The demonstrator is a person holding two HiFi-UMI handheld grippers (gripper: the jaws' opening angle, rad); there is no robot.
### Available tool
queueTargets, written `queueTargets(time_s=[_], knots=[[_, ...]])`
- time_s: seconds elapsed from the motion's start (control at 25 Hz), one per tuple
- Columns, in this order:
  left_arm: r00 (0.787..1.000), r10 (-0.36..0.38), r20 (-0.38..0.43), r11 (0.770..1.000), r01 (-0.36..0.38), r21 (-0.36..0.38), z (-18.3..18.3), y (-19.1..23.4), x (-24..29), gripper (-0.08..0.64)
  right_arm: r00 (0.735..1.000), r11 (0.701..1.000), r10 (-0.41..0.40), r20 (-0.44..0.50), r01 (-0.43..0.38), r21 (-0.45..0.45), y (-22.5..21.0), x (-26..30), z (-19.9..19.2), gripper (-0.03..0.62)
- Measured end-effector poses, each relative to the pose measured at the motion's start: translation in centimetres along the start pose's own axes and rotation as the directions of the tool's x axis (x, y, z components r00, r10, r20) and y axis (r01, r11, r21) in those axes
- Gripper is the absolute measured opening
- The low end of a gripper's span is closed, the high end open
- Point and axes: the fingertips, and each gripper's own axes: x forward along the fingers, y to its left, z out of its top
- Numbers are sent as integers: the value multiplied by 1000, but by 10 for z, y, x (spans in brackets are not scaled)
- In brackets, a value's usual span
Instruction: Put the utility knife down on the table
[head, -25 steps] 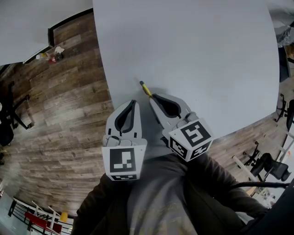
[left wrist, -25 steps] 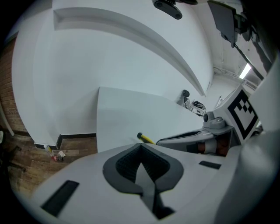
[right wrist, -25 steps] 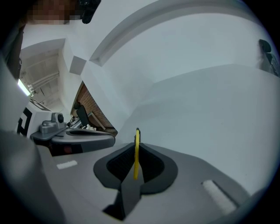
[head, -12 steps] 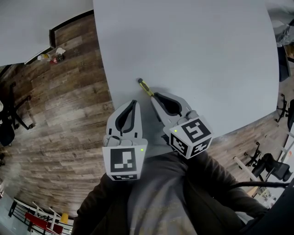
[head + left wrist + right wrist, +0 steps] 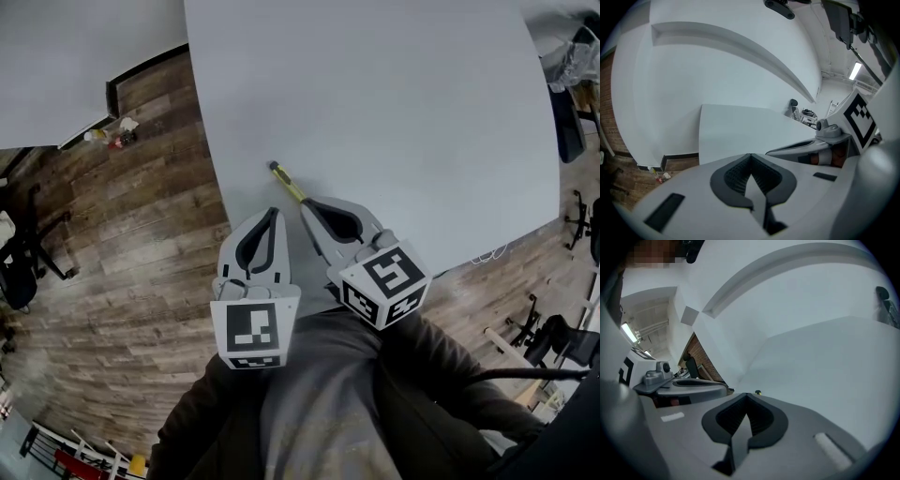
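Observation:
A slim yellow and black utility knife point(image 5: 285, 182) sticks out from the tip of my right gripper point(image 5: 306, 203), pointing up and left over the near left part of the pale grey table point(image 5: 394, 112). The right jaws are shut on its rear end. In the right gripper view only the knife's tip point(image 5: 758, 392) peeks past the closed jaws of the right gripper point(image 5: 746, 397). Whether the knife touches the table cannot be told. My left gripper point(image 5: 273, 212) hangs beside it, shut and holding nothing. The left gripper point(image 5: 750, 157) shows closed pads in the left gripper view.
The table's left edge point(image 5: 208, 159) runs close to the knife, with wooden floor point(image 5: 131, 234) beyond it. A second pale table point(image 5: 56, 56) fills the top left corner. Small litter point(image 5: 111, 136) lies on the floor. Office chairs point(image 5: 562, 337) stand at the right.
The right gripper and the knife have edged a little forward and to the left over the table. The left gripper has stayed where it was.

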Motion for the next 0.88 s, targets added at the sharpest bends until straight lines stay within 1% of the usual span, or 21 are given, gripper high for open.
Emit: queueTargets(time_s=[0.24,0.44,0.68,0.88], knots=[[996,18,91,998,-24,55,36,-11,-30,3,995,999,21,99,-17,-50,20,-25,38,2],[989,43,143,997,-51,50,61,-26,-63,2,985,993,56,164,-37,-115,46,-55,69,2],[973,45,227,994,-68,91,92,-31,-90,3,971,982,91,221,-51,-184,78,-74,97,2],[957,65,282,989,-100,111,117,-31,-103,3,963,981,97,252,-50,-187,81,-81,116,2]])
